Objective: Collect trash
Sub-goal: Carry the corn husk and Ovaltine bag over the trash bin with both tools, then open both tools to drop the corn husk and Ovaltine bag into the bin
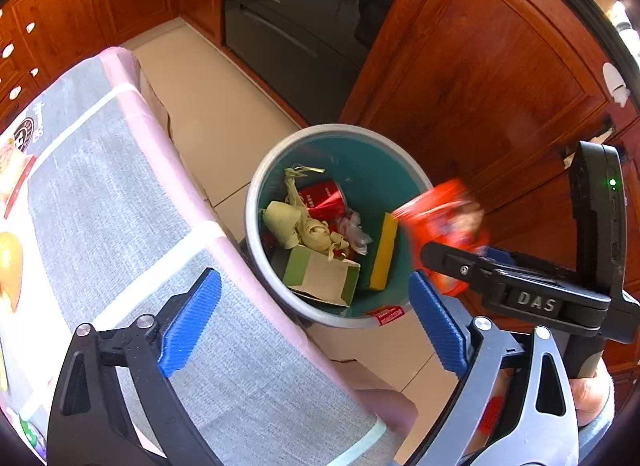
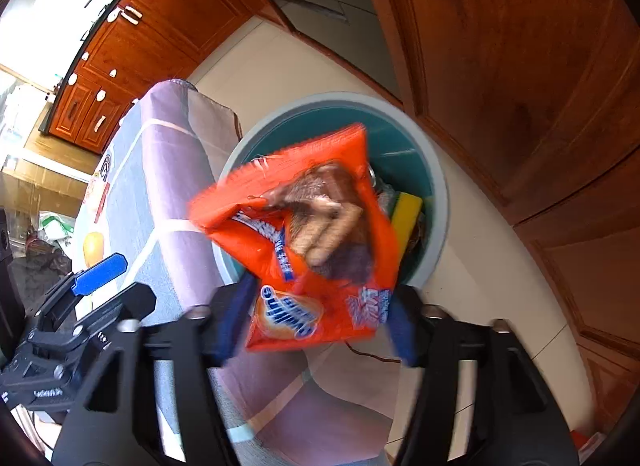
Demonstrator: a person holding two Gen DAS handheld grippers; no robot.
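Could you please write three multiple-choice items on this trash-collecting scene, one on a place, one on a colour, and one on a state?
1. Where does the trash bin stand?
A. On the table
B. On the floor beside the table
C. Inside a cupboard

2. What colour is the snack bag over the bin?
A. Orange
B. Green
C. White

3. How does the left gripper stand?
A. Shut on a can
B. Shut on a box
C. Open with nothing between its fingers

Answers:
1. B, the bin sits on floor tiles next to the cloth-covered table.
2. A, its wrapper is bright orange.
3. C, its blue pads stand wide apart with only the bin visible beyond them.
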